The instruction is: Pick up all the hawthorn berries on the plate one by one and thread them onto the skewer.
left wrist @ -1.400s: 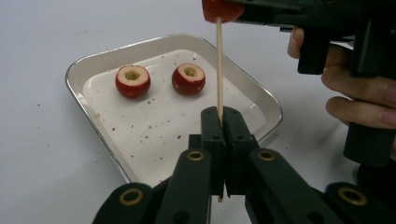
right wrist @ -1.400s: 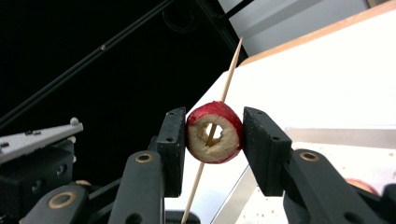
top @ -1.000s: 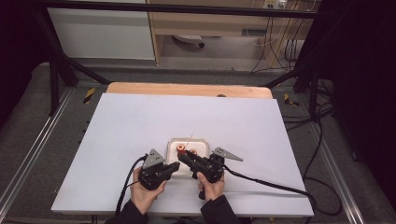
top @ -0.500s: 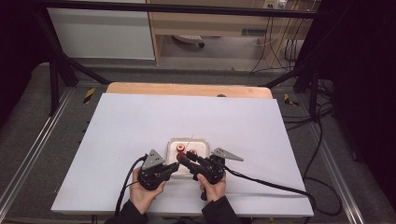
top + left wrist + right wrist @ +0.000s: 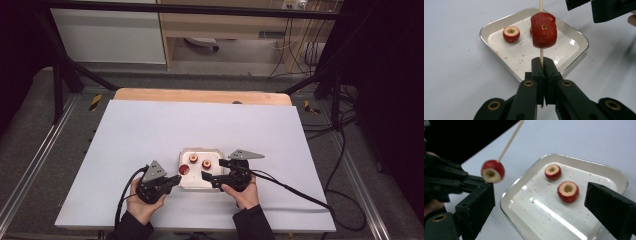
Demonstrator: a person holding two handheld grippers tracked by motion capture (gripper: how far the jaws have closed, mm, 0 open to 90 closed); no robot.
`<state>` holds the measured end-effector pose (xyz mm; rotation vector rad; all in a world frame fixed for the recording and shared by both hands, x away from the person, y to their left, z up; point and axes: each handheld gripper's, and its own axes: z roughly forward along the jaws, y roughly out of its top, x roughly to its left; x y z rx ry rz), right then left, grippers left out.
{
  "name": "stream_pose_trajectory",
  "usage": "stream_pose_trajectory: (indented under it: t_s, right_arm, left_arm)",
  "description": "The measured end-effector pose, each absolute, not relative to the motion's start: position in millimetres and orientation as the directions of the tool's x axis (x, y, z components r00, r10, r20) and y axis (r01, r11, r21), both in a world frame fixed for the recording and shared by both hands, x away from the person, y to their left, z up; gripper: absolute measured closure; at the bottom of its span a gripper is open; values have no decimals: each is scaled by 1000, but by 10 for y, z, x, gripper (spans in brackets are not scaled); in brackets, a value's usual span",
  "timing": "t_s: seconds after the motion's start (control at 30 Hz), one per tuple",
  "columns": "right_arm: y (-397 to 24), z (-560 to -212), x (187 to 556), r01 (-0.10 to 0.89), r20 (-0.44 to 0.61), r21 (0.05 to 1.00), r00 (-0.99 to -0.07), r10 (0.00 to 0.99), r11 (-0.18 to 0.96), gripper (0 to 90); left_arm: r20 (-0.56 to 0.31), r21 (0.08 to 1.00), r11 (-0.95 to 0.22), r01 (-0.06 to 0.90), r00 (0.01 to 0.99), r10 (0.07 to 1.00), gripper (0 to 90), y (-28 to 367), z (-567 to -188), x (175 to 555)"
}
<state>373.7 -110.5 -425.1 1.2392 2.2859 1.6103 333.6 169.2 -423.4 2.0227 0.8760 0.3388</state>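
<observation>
My left gripper [image 5: 542, 63] is shut on a thin wooden skewer [image 5: 540, 3] that carries a red cored fruit [image 5: 544, 30] just above its jaws. It holds the skewer over the near left edge of a white metal tray [image 5: 194, 184]. Two more cored red fruits [image 5: 552, 172] [image 5: 568, 191] lie in the tray. My right gripper [image 5: 541, 195] hangs over the tray's near right side, and its jaws have just been opening. They now stand wide apart with nothing gripped. From the high view the left gripper [image 5: 175, 179] and right gripper [image 5: 214, 170] face each other across the tray.
The tray sits on a white sheet [image 5: 150, 130] that covers a wooden table [image 5: 200, 95]. A black cable [image 5: 300, 192] trails right from the right gripper. Metal rails [image 5: 30, 165] run along both sides of the table.
The right gripper has opened its jaws, let go of the skewered fruit and drawn back to the right and slightly up. The left gripper has stayed put with the skewer.
</observation>
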Motion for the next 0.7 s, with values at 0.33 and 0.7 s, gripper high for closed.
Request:
stream_pose_trajectory:
  t_s: [0.33, 0.7]
  right_arm:
    - [-1218, -4199, 3863, 586, 262, 754, -683, 682, 297, 63]
    - [-1201, -4028, 4032, 592, 174, 691, -693, 700, 415, 62]
  left_arm:
    - [-79, 801, -384, 460, 717, 692, 884, 1875, -4275, 3320]
    - [-76, 797, -397, 456, 727, 682, 884, 1980, -4296, 3300]
